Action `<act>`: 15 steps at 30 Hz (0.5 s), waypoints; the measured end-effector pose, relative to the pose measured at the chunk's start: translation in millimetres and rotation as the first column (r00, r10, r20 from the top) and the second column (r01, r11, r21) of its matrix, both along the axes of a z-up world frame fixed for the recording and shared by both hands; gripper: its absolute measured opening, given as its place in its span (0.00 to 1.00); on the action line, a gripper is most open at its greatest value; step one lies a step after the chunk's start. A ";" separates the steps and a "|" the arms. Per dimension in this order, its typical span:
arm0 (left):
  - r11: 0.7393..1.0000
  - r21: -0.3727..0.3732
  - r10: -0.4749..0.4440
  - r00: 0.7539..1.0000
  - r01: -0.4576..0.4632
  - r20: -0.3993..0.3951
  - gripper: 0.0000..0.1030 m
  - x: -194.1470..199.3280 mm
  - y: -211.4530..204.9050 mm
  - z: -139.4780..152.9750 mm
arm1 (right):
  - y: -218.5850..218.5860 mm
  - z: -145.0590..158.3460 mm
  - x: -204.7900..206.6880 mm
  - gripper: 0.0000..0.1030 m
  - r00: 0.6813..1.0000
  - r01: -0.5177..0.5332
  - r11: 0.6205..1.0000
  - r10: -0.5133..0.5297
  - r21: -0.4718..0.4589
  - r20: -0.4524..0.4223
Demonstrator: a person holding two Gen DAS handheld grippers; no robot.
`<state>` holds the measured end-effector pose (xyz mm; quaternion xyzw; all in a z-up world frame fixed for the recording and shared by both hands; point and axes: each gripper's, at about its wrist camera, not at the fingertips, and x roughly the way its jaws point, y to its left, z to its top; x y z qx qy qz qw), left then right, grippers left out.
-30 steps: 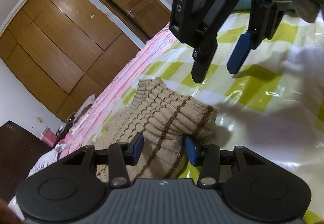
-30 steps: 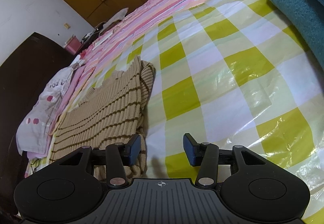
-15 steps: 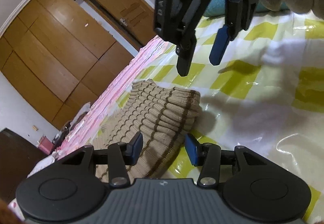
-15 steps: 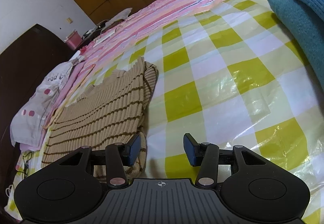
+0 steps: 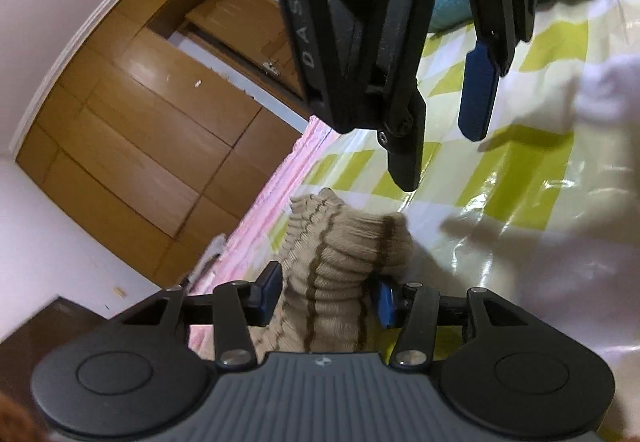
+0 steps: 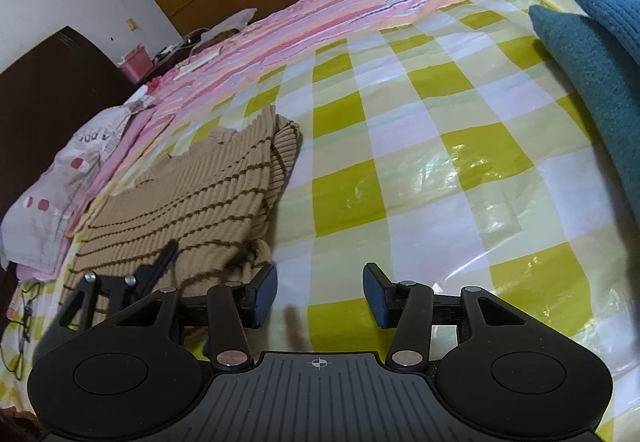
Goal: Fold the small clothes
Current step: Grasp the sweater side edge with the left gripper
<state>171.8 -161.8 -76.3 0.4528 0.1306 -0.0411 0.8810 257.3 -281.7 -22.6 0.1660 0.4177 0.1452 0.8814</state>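
One striped beige sweater point(image 6: 188, 194) lies on the bed point(image 6: 400, 146); left gripper point(image 5: 326, 292) opening around its bunched corner; right gripper point(image 6: 320, 294) released, empty.

left wrist: low, close over the striped sweater point(image 5: 340, 266), facing the wardrobe point(image 5: 132, 146)
right wrist: higher, looking across the bed point(image 6: 400, 130)
shared: sweater, checked sheet point(image 6: 420, 170)

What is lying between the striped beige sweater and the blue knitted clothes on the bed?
Nothing lies there: in the right wrist view, only bare checked plastic sheet stretches between the striped beige sweater and the blue knitted clothes.
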 end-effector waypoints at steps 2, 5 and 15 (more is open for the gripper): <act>1.000 -0.003 0.000 1.000 0.000 -0.006 0.50 -0.1 -0.1 1.7 | -0.3 0.1 -0.3 0.46 1.000 0.000 1.000 0.000 -0.011 0.004; 0.999 0.013 -0.049 0.999 0.049 -0.003 0.50 -14.5 -1.7 0.7 | -0.6 1.2 -0.6 0.46 1.000 0.002 1.000 -0.001 -0.021 0.010; 0.999 0.026 -0.031 1.000 0.031 0.003 0.52 -5.7 -5.8 2.7 | 2.3 7.4 -4.2 0.46 0.999 -0.003 0.997 0.006 -0.074 0.045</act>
